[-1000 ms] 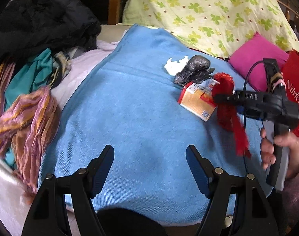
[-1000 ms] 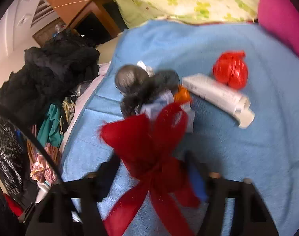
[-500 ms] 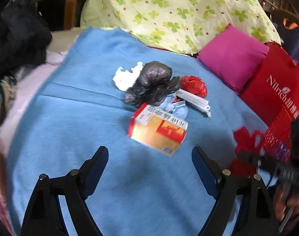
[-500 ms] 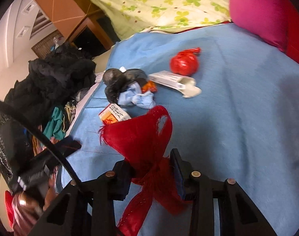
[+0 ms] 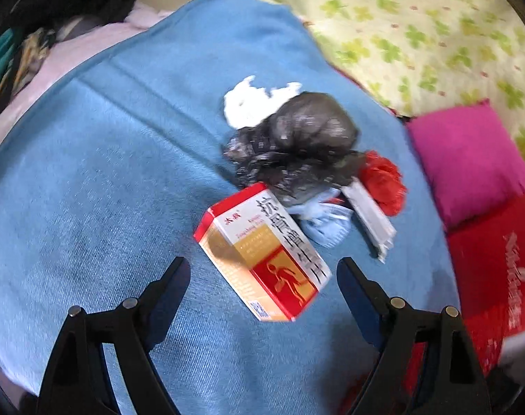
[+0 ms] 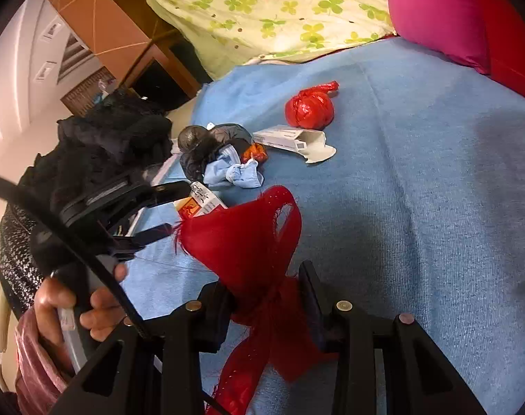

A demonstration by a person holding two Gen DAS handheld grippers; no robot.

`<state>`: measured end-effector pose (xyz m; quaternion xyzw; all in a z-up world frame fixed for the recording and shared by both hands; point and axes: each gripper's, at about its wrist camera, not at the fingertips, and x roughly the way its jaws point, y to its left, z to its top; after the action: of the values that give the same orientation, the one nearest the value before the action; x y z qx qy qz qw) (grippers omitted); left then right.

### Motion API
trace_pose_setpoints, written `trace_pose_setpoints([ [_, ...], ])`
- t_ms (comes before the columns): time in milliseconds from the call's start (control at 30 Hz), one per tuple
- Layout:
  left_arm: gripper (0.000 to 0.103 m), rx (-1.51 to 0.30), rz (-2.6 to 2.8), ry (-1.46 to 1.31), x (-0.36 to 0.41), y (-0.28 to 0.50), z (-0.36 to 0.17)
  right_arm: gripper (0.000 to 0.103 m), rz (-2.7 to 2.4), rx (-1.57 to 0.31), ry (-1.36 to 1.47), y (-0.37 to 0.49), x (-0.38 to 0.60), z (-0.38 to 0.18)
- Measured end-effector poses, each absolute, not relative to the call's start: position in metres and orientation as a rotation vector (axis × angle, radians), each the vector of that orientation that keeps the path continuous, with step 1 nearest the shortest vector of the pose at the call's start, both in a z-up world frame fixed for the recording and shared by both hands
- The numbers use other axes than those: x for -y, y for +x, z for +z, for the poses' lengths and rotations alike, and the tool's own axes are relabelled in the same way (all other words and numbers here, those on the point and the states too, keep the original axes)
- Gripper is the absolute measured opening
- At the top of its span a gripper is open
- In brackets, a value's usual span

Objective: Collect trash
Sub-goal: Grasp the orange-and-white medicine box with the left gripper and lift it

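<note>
The trash lies in one cluster on the blue blanket (image 5: 100, 186) of a bed, and places are given here against the black plastic bag (image 5: 297, 138) at the cluster's middle. The red and white medicine box (image 5: 262, 252) lies nearest the camera, just in front of that bag, and it sits between the fingers of the left gripper (image 5: 262, 276), which are spread wide and hold nothing. It is judged that this box is the piece in hand. A sound grasp would be made by lowering the fingers until they straddle the box across its narrow width, square to its long sides, then closing gently so that the thin card is not crushed. The right gripper (image 6: 266, 297) is clenched on a red mesh ribbon (image 6: 248, 242), held above the blanket and clear of the cluster.

Counted from largest to smallest: one black plastic bag; one medicine box; one red mesh ribbon; one open white carton (image 6: 293, 138) to the right of the bag; one white tissue (image 5: 252, 103) behind the bag; one crumpled blue mask (image 6: 235, 173) against its front; one knotted red plastic bundle (image 6: 309, 107) beyond the carton.
</note>
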<state>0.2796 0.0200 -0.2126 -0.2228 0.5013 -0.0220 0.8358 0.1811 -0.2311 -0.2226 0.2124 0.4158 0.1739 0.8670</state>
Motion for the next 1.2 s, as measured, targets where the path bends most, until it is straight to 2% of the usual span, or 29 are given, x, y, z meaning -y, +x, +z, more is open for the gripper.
trace_pose_setpoints([
  [467, 0.087, -1.156, 0.146, -0.469, 0.007, 0.302, -0.232, 0.04, 0.518, -0.781, 0.468, 0.169, 0.248, -0.239],
  [633, 0.087, -1.133, 0.145, -0.441, 0.017, 0.3, -0.23, 0.04, 0.531, -0.772, 0.468, 0.171, 0.25, -0.238],
  [700, 0.072, -1.11, 0.136, -0.434, 0.021, 0.291, -0.227, 0.04, 0.532, -0.767, 0.473, 0.171, 0.252, -0.237],
  [800, 0.067, -1.088, 0.123, -0.395, 0.026, 0.277, -0.224, 0.04, 0.525, -0.747, 0.451, 0.168, 0.253, -0.234],
  [867, 0.065, -1.078, 0.121, -0.372, 0.029, 0.267, -0.219, 0.04, 0.522, -0.733, 0.432, 0.165, 0.251, -0.231],
  [1200, 0.064, -1.0, 0.057, -0.257, 0.035, 0.203, -0.177, 0.04, 0.496, -0.685, 0.351, 0.144, 0.244, -0.212],
])
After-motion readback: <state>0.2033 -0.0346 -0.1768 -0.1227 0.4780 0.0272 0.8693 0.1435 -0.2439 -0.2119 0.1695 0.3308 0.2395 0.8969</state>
